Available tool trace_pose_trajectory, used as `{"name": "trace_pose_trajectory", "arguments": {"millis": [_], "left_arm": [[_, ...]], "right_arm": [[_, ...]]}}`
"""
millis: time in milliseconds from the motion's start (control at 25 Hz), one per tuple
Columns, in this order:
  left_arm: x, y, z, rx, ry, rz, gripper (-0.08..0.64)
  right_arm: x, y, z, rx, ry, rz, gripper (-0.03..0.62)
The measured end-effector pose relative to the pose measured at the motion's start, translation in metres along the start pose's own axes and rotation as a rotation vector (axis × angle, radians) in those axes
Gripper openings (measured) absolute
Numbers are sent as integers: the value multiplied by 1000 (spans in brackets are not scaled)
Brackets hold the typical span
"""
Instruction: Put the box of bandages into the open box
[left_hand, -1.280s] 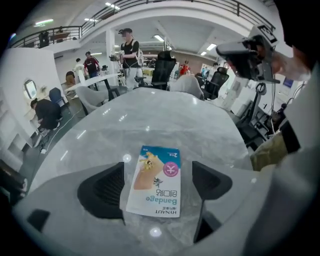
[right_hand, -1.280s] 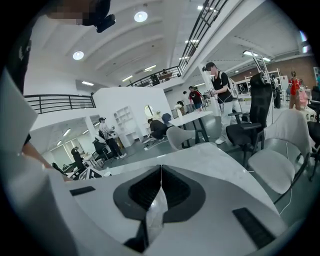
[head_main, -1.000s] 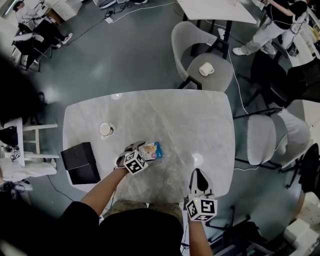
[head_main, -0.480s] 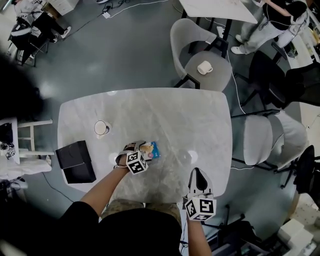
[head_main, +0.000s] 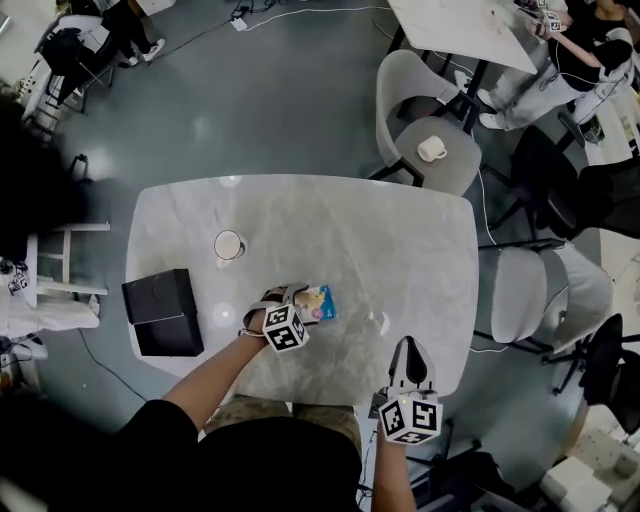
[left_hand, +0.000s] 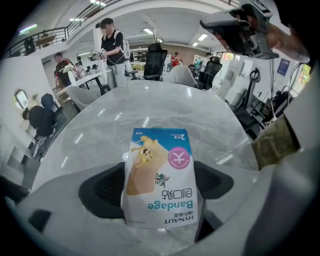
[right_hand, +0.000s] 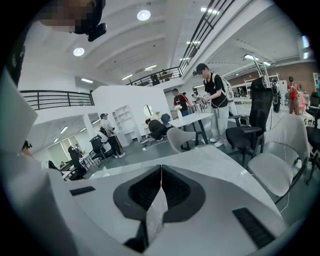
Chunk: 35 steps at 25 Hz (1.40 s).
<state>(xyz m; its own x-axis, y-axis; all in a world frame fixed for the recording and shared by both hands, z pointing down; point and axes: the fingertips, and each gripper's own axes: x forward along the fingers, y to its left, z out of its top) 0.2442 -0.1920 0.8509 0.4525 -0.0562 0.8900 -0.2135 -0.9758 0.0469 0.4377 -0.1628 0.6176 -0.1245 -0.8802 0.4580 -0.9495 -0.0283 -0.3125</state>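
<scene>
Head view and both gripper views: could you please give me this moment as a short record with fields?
bandage box: clamped in the left gripper, over the table
open box: black, at the table's left edge, apart from the bandage box
right gripper: fingers together, empty, at the table's near edge
cup: standing on the table

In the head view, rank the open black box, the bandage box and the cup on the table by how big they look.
Open black box, clearly largest.
Bandage box and cup look about alike; no ranking.
</scene>
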Motion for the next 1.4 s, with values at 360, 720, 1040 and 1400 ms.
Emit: {"name": "trace_pose_trajectory", "arguments": {"millis": [360,720,1040,1400], "left_arm": [[-72,2,-48,-126,-103,27,446],[-161,10,-126,-219,-159,64,446],[-233,17,-223,-254,-162,131,446],[-288,13,-332,-273,-172,170,446]], "right_arm": [[-21,66,-11,-44,-45,29,12],[-41,158,-23,-9,-112,62,12],[-45,261,-45,-80,-119,143,12],[-45,359,-57,-112,-158,196,12]]}}
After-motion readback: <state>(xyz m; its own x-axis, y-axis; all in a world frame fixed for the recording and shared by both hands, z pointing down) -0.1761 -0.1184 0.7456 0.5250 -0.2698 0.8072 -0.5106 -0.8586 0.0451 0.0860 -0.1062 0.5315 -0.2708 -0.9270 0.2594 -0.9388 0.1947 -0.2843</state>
